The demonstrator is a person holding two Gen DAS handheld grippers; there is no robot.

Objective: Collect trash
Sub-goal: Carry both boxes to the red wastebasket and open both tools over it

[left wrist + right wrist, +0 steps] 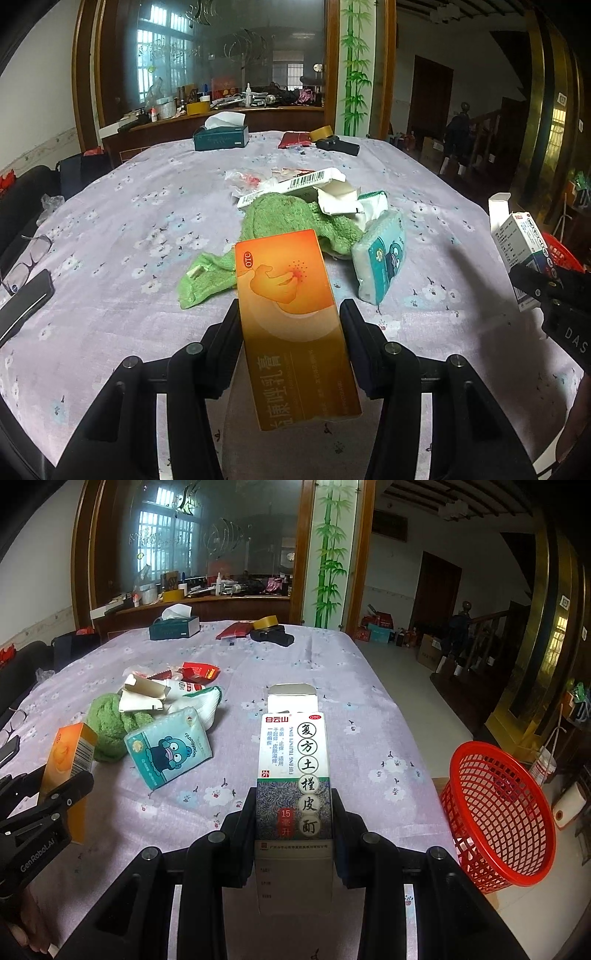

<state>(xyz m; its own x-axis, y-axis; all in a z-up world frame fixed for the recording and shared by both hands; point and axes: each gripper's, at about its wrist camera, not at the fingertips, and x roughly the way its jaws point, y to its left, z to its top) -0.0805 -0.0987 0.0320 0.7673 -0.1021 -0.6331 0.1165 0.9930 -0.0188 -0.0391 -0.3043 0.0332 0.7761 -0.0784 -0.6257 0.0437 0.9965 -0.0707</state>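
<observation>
My left gripper (290, 314) is shut on an orange medicine box (291, 325) and holds it above the table; the box also shows in the right wrist view (70, 760). My right gripper (293, 805) is shut on a white and blue medicine box (293, 771) with its top flap open, held above the table's right side. That box shows at the right edge of the left wrist view (521, 247). A red mesh basket (498, 812) stands tilted off the table's right edge. More trash lies mid-table: torn white cartons (144, 698) and red wrappers (199, 672).
A green towel (291, 221), a tissue pack (170, 746) and a white sock (207, 701) lie with the trash on the lilac tablecloth (332, 672). A tissue box (221, 136), tape roll (267, 622) and black case (275, 637) sit at the far end. Glasses (29, 258) lie left.
</observation>
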